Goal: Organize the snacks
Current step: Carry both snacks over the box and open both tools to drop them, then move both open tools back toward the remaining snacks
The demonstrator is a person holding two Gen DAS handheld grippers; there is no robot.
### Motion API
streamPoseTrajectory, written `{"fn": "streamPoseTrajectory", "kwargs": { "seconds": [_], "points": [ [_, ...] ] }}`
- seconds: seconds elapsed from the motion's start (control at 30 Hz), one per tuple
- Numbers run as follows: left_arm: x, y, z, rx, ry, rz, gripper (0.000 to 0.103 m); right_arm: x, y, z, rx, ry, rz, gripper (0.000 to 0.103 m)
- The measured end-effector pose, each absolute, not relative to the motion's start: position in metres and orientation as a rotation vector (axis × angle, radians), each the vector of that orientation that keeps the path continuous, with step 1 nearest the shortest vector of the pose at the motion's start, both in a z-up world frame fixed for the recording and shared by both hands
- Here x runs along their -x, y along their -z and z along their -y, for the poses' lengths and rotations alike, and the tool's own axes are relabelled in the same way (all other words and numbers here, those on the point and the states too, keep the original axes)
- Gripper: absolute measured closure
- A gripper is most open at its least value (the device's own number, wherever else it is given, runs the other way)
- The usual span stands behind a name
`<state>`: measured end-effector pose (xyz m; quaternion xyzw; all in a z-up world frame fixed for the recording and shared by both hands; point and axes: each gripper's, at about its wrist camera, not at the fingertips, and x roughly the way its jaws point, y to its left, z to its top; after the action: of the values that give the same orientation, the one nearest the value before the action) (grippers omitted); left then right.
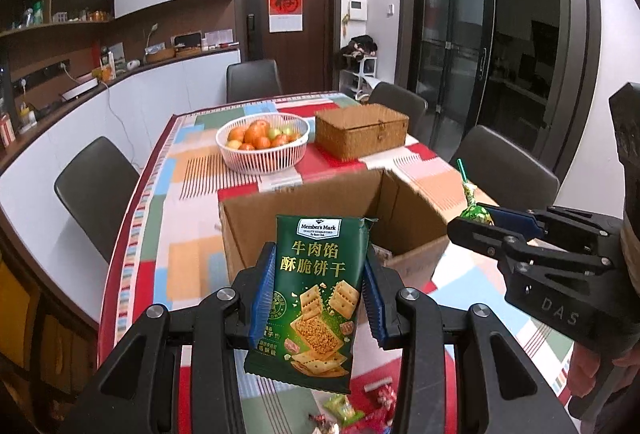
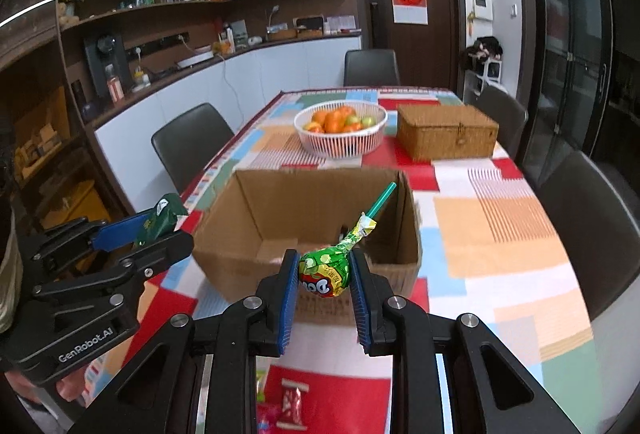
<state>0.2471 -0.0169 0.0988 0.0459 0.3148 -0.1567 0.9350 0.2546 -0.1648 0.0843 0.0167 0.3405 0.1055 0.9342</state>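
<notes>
My left gripper (image 1: 318, 290) is shut on a green cracker packet (image 1: 320, 298), held upright just in front of the open cardboard box (image 1: 404, 202). My right gripper (image 2: 325, 280) is shut on a green-wrapped lollipop (image 2: 326, 272) whose teal stick points up over the box (image 2: 256, 218). The right gripper also shows in the left wrist view (image 1: 480, 222) beside the box's right side, with the lollipop (image 1: 474, 212). The left gripper shows in the right wrist view (image 2: 160, 230) at the box's left with the packet (image 2: 160, 220). Small wrapped candies (image 1: 344, 408) lie on the tablecloth below the grippers.
A white basket of fruit (image 1: 262, 142) and a closed wicker box (image 1: 362, 130) stand behind the cardboard box on the patterned tablecloth (image 1: 188, 170). Dark chairs (image 1: 94, 190) surround the table. A red-white candy (image 2: 292, 404) lies near the table's front edge.
</notes>
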Motion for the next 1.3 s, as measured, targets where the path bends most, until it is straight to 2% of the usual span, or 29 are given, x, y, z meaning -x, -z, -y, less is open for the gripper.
{"fn": "streamPoseTrajectory", "kwargs": {
  "seconds": [0.63, 0.7, 0.73, 0.77, 0.8, 0.83, 0.87, 1.3],
  "points": [
    [-0.325, -0.107, 0.032, -0.145, 0.329, -0.670, 0.064, -0.320, -0.102, 0.161, -0.012, -0.242, -0.696, 0.077],
    [-0.334, -0.102, 0.034, -0.159, 0.317, -0.682, 0.063, -0.329, -0.099, 0.161, -0.008, -0.243, -0.711, 0.077],
    [-0.337, -0.101, 0.034, -0.170, 0.295, -0.683, 0.057, -0.333, -0.097, 0.161, -0.009, -0.244, -0.717, 0.077],
    [-0.338, -0.099, 0.034, -0.177, 0.260, -0.684, 0.043, -0.337, -0.096, 0.162, -0.012, -0.244, -0.721, 0.075],
    [-0.339, -0.098, 0.032, -0.173, 0.241, -0.685, 0.038, -0.340, -0.096, 0.162, -0.011, -0.238, -0.721, 0.071],
    [-0.338, -0.097, 0.030, -0.167, 0.243, -0.685, 0.038, -0.342, -0.094, 0.163, -0.008, -0.217, -0.728, 0.056],
    [-0.335, -0.096, 0.028, -0.163, 0.244, -0.688, 0.038, -0.341, -0.093, 0.165, -0.012, -0.200, -0.728, 0.049],
    [-0.265, -0.112, 0.010, -0.143, 0.244, -0.597, 0.038, -0.297, -0.100, 0.163, 0.008, -0.208, -0.664, 0.049]
  ]
}}
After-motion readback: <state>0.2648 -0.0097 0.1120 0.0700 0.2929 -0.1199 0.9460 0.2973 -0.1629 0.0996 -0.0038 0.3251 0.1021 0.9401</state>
